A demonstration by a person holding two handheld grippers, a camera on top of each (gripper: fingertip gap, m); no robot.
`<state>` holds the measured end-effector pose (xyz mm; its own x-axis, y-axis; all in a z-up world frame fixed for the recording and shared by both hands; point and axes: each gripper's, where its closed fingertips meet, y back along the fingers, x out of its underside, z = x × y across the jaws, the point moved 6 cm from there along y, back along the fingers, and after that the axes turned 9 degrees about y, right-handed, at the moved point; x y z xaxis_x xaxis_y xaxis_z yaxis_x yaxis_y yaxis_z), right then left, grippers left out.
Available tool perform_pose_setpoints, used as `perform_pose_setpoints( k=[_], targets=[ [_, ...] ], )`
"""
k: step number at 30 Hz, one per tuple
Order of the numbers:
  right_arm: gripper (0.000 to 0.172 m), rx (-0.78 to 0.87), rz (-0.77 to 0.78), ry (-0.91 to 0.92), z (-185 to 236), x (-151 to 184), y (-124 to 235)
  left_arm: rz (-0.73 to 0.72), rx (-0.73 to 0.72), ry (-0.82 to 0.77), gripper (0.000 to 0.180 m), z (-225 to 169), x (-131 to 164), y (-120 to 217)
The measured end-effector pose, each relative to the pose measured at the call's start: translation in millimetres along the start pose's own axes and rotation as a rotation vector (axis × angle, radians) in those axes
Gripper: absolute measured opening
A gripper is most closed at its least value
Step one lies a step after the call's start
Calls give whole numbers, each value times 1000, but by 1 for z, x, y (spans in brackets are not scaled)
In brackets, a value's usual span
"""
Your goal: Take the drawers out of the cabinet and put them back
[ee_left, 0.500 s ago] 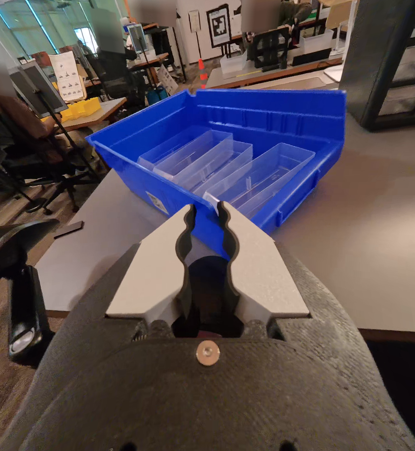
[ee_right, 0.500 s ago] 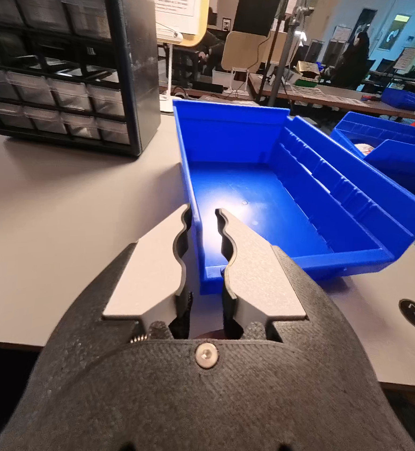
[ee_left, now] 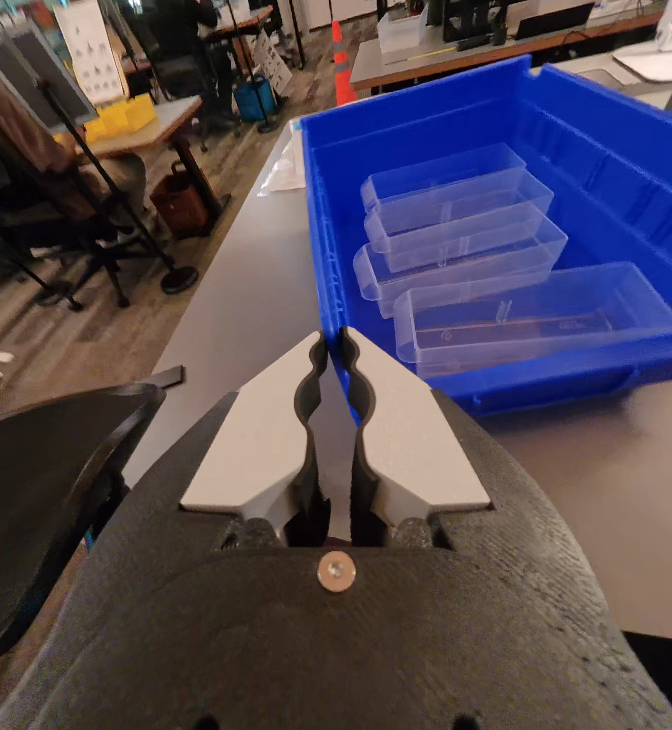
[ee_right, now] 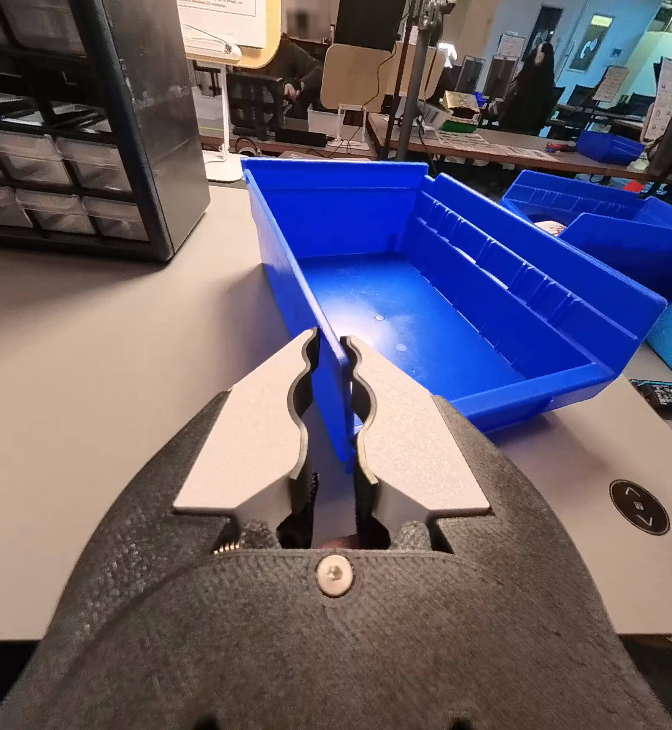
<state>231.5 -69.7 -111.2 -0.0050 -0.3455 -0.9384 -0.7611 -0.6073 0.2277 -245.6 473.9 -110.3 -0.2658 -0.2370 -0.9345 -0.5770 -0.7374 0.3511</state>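
Left wrist view is showing my left gripper pinching the near corner wall of a blue plastic bin, one pad on each face. Four clear plastic drawers are lying inside it, right of centre, overlapping one another. Over in the right wrist view, my right gripper is closing on the side wall of an empty blue plastic bin at frame centre; the wall is standing between the pads, and both look to be touching it. The black cabinet with its rows of clear drawers is sitting at upper left, well apart from that bin.

I am judging that both bins are being repositioned before drawers go back. To do that well, I am keeping the pinches deep on the walls, sliding rather than lifting, and holding the loaded bin level so the loose drawers are not shifting.

Sheets and posters in the background are carrying print, a round black disc is bearing arrow marks, and none of it is legible enough to matter.
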Motion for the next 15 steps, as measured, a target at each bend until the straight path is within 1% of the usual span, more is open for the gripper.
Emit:
perform_pose_setpoints(
  k=[2, 5, 15],
  targets=[
    [13, -12, 6, -12, -1, 0, -3, 24, -6, 42, 6, 7, -3, -4],
    [12, -30, 17, -30, -2, 0, -8, 47, -60, 11, 8, 11, -5, -11],
    [9, -107, 38, -123, -7, 5, -23, 102, -162, 80, 12, 33, -18, -44]
  ],
)
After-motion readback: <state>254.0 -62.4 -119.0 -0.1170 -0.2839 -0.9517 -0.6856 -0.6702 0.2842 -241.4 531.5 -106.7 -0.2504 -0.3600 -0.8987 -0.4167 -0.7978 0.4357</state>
